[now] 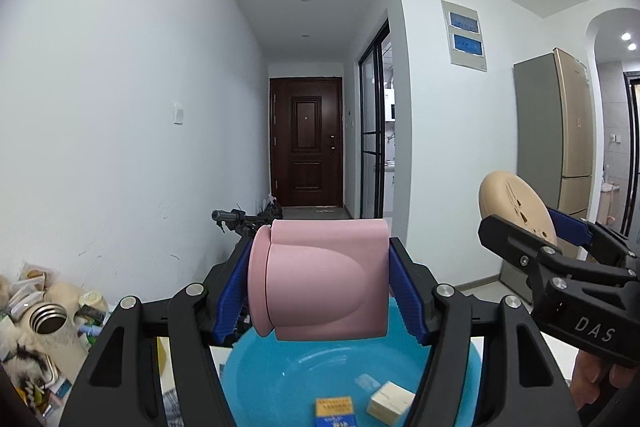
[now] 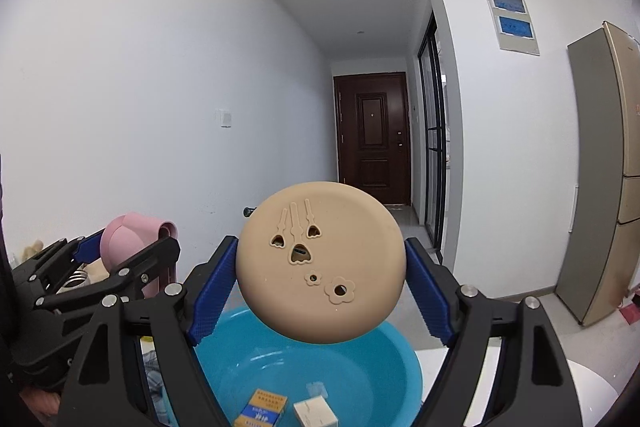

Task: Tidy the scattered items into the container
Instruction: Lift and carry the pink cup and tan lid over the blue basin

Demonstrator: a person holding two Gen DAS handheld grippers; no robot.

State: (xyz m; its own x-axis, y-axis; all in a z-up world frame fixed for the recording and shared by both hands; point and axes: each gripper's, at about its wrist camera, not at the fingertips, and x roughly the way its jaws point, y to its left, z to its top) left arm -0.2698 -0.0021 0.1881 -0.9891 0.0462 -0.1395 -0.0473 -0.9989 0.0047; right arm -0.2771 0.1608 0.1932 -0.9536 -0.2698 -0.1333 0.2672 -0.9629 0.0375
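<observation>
Pink holder and tan disc hang over the blue basin, both pinched.
Left gripper (image 1: 320, 291) clamps the pink holder (image 1: 324, 287); right gripper (image 2: 320, 287) clamps the tan disc (image 2: 320, 263) by its rim. Released from this height above the blue basin (image 2: 360, 371), either may bounce out or strike the boxes (image 2: 316, 413) inside.

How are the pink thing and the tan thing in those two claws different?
The pink piece is chunky and rounded with a flange at one end; the tan disc is flat and round. The pink piece is plain; the disc has flower-shaped cutouts. The left gripper grips the pink piece, the right gripper the disc. Both hang above the blue basin.
</observation>
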